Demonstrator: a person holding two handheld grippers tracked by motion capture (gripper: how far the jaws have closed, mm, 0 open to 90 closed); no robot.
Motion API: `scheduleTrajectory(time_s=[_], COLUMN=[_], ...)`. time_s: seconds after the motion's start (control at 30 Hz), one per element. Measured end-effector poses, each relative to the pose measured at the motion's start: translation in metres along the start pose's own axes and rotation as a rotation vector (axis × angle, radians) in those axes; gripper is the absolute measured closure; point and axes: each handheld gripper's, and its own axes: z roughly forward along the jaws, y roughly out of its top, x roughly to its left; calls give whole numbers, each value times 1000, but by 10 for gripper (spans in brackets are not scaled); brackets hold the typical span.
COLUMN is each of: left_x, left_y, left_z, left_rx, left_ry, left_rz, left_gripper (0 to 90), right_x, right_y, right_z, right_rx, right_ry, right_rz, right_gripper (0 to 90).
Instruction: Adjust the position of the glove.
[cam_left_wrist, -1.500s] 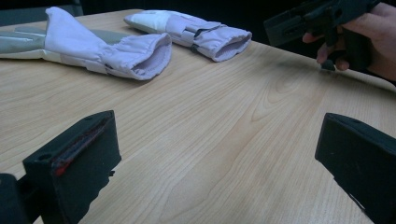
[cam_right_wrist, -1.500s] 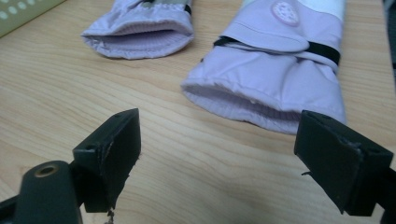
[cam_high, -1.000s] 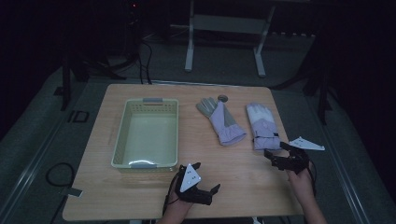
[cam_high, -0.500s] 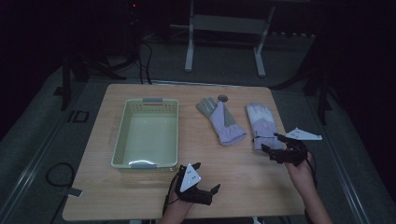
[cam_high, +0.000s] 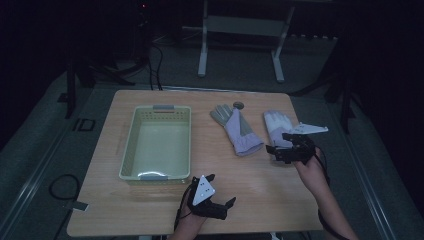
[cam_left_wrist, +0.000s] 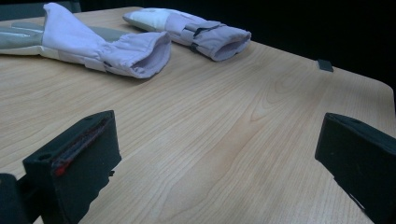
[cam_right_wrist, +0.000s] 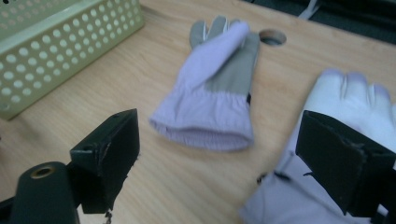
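Right hand-held gripper (cam_high: 289, 148) hovers w/ jaws wide apart, right over the cuff of the white glove (cam_high: 278, 125) on the tabletop (cam_high: 270, 190); grey-palmed glove (cam_high: 236, 129) lies just beyond its left jaw. Left hand-held gripper (cam_high: 220, 192) sits low near the tabletop edge, jaws wide too, nothing btwn them, gloves well ahead of it.

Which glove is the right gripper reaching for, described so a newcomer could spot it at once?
On the wooden table, right of the pale green basket, two lilac gloves lie side by side. It is the one nearer the table's right edge, the right glove, under the right gripper. Its back is plain whitish, while the left glove shows a grey palm.
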Motion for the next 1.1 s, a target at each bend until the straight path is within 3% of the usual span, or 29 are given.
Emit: scheduleTrajectory(time_s=[0.07, 0.13, 0.2, 0.33, 0.47, 0.67, 0.77, 0.83, 0.9, 1.0, 1.1], left_x=[0, 0, 0, 0, 0, 0, 0, -1, -1, -1, -1], left_y=[0, 0, 0, 0, 0, 0, 0, 0, 0, 0, 0], left_z=[0, 0, 0, 0, 0, 0, 0, 0, 0, 0, 0], left_rx=[0, 0, -1, 0, -1, 1, -1, -1, -1, -1, -2], left_ry=[-1, -1, -2, -8, -8, -8, -10, -11, -14, -16, -19], left_rz=[-1, 0, 3, 1, 3, 7, 8, 9, 11, 14, 10], left_gripper=[1, 1, 1, 1, 1, 1, 1, 1, 1, 1, 1], right_x=[2, 7, 8, 11, 12, 8, 8, 7, 4, -1, -3], right_y=[4, 14, 20, 31, 44, 66, 73, 76, 78, 79, 81], right_z=[2, 7, 10, 21, 31, 45, 55, 62, 69, 82, 95], right_rx=[-6, -28, -38, -24, -26, -20, -6, 1, 10, 20, 40], right_ry=[1, -35, -29, -44, -44, -3, 1, -23, -17, 1, -10], right_rz=[-3, 20, 28, -2, -34, -13, -23, -27, 6, 39, 43], right_gripper=[136, 135, 136, 166, 166, 166, 163, 172, 244, 243, 255])
